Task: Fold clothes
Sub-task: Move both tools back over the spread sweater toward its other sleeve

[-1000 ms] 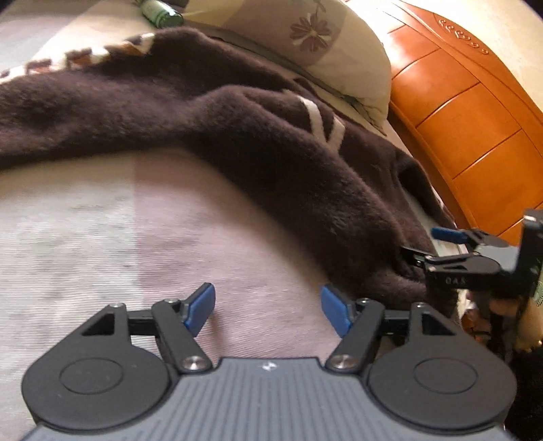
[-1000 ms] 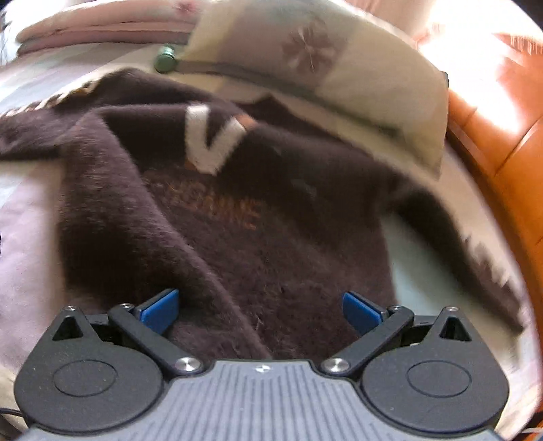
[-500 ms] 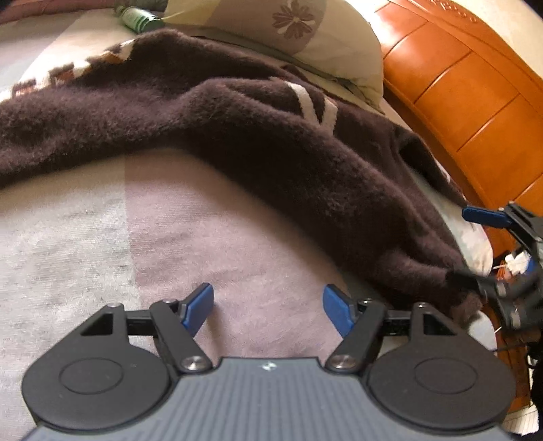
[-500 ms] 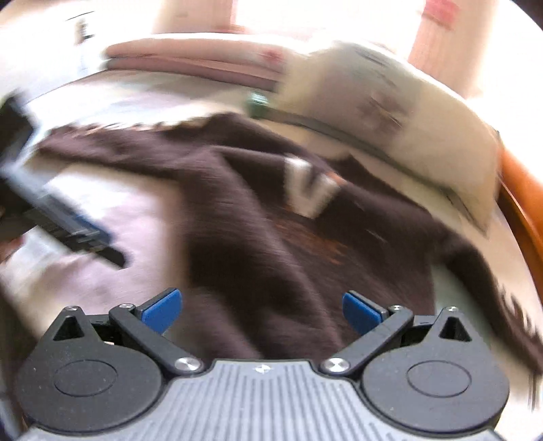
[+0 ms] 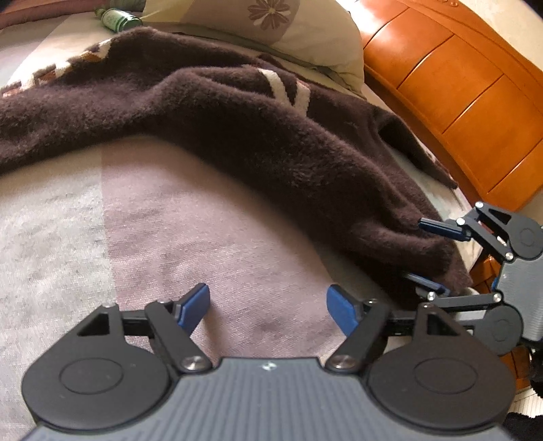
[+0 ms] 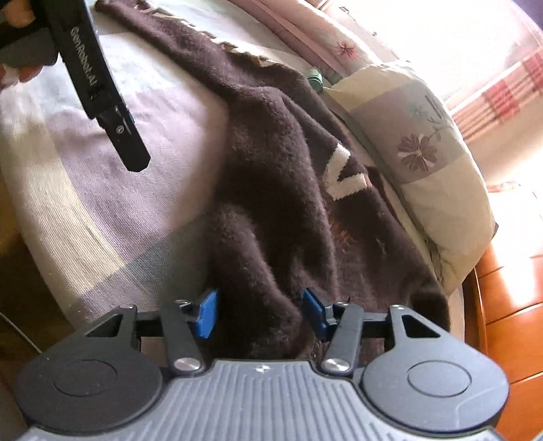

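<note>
One fuzzy dark-brown sweater (image 6: 278, 217), rumpled, white V motif, across bed (image 5: 169, 230)

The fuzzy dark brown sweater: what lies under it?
The dark brown sweater lies on a pink-and-grey striped bedsheet, its far edge against a cream floral pillow. Whatever lies beneath its bulk is covered.

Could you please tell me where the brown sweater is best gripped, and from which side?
Probably the sweater's thick near edge, where it rolls up off the bedsheet. Come from the bare sheet side, low and square to that edge: the raised roll gives something to pinch.
</note>
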Demonstrator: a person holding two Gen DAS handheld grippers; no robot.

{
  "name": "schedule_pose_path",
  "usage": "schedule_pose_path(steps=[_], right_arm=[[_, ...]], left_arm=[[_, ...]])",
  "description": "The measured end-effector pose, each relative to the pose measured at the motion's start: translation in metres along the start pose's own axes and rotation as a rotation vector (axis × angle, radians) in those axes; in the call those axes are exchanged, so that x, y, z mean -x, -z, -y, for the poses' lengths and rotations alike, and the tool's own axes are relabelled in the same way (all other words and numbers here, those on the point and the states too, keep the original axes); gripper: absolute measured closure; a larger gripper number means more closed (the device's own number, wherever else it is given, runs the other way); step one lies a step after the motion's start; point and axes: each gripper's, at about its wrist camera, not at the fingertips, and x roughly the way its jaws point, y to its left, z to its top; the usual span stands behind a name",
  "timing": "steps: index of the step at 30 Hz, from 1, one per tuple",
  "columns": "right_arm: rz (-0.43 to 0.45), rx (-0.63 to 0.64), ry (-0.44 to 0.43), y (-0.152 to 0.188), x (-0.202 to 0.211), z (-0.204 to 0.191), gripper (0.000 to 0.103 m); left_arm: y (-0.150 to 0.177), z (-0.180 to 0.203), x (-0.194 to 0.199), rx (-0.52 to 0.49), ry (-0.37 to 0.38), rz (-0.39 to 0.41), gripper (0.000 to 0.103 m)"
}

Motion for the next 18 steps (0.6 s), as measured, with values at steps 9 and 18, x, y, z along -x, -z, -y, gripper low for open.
schedule_pose_path(steps=[9,18], right_arm=[[0.071,-0.053,-0.149,-0.025,0.033,0.001,0.089],[0.277,-0.285,-0.566,-0.068,0.088,0.014,0.089]], left_arm=[[0.000,-0.017,0.036,0.018,-0.032,0.080,0.027],[-0.008,-0.051,0.088,0.073,-0.107,0.182,0.027]])
